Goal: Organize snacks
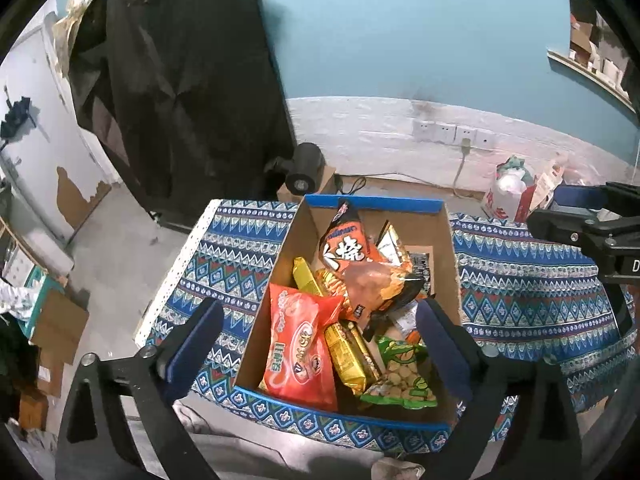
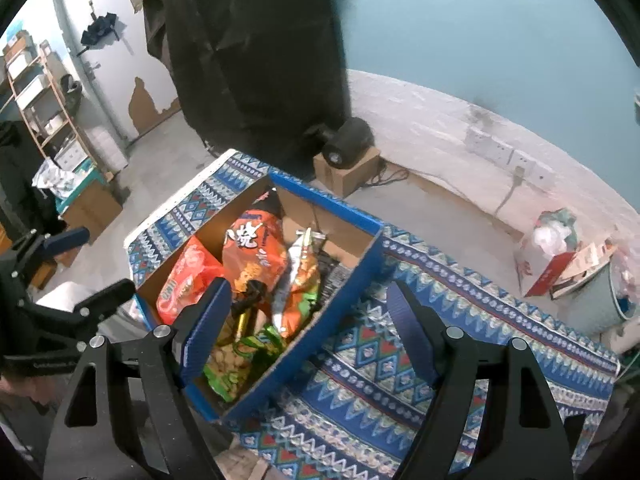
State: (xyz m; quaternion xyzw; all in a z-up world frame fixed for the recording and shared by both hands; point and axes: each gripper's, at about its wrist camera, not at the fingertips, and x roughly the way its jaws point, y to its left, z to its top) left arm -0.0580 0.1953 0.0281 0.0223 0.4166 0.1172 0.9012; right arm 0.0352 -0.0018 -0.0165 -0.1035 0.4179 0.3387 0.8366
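Both claws hang empty, jaws apart: the left claw [image 1: 316, 344] over the near end of the box [image 1: 360, 202], the right claw [image 2: 308, 328] straddling the box's right wall above the patterned counter [image 2: 460, 300]. Inside the box the snacks lie jumbled: a red bag [image 1: 300, 352] at near left, a gold pack [image 1: 348, 360] beside it, a green bag [image 1: 400, 372] at near right, and a big orange bag [image 1: 348, 240] propped up toward the far end. Beyond the counter sit a black fan [image 1: 304, 168] and wall sockets [image 1: 452, 132]. Risk, as I judge it: the packs overlap, so closing on one may drag or crush a neighbour, and slick film could slip from the pads.
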